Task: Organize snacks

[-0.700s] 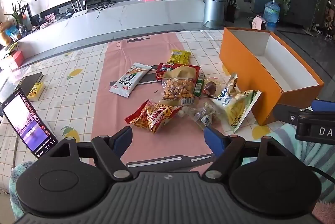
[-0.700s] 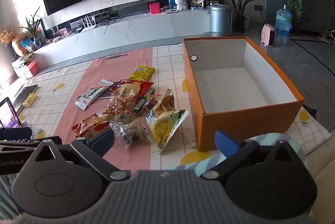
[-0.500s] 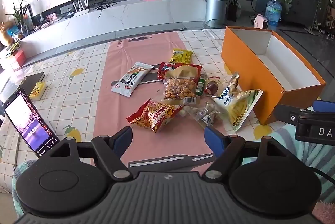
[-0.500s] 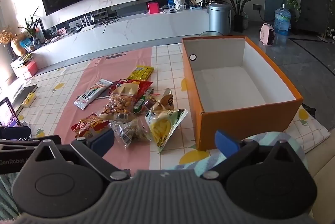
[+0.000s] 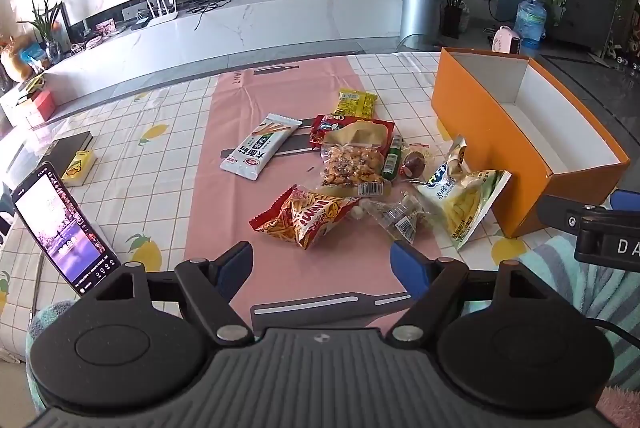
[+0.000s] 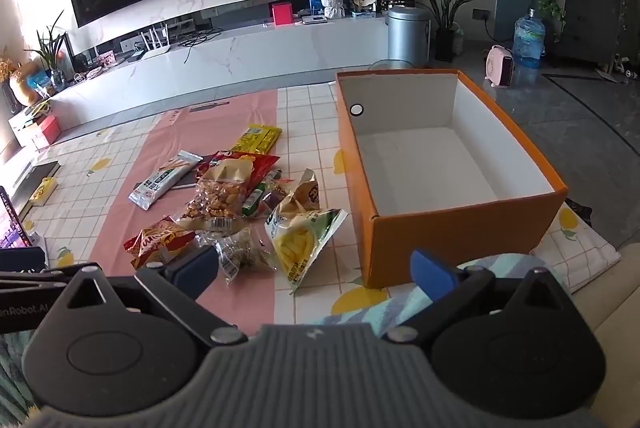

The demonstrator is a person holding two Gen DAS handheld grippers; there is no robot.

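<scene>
Several snack packs lie in a loose pile on the pink runner (image 5: 280, 99): a red-orange chip bag (image 5: 308, 216), a clear bag of nuts (image 5: 352, 163), a green-yellow chip bag (image 5: 464, 199), a white biscuit-stick pack (image 5: 260, 147) and a yellow pack (image 5: 356, 101). An orange box (image 5: 480, 131) with a white, empty inside stands to their right; it also shows in the right wrist view (image 6: 460, 228). My left gripper (image 5: 322, 264) is open and empty, just short of the pile. My right gripper (image 6: 316, 268) is open and empty, near the box's front corner and the green-yellow bag (image 6: 300, 240).
A phone (image 5: 64, 228) leans upright at the table's left front. A dark book (image 5: 64, 147) and a small yellow box (image 5: 78, 167) lie at the left. A striped cloth (image 6: 400, 304) covers the near edge. A TV cabinet stands beyond the table.
Both views have shifted slightly; the grippers have edged a little closer to the table. The snacks and box have not moved. Both grippers stay open.
</scene>
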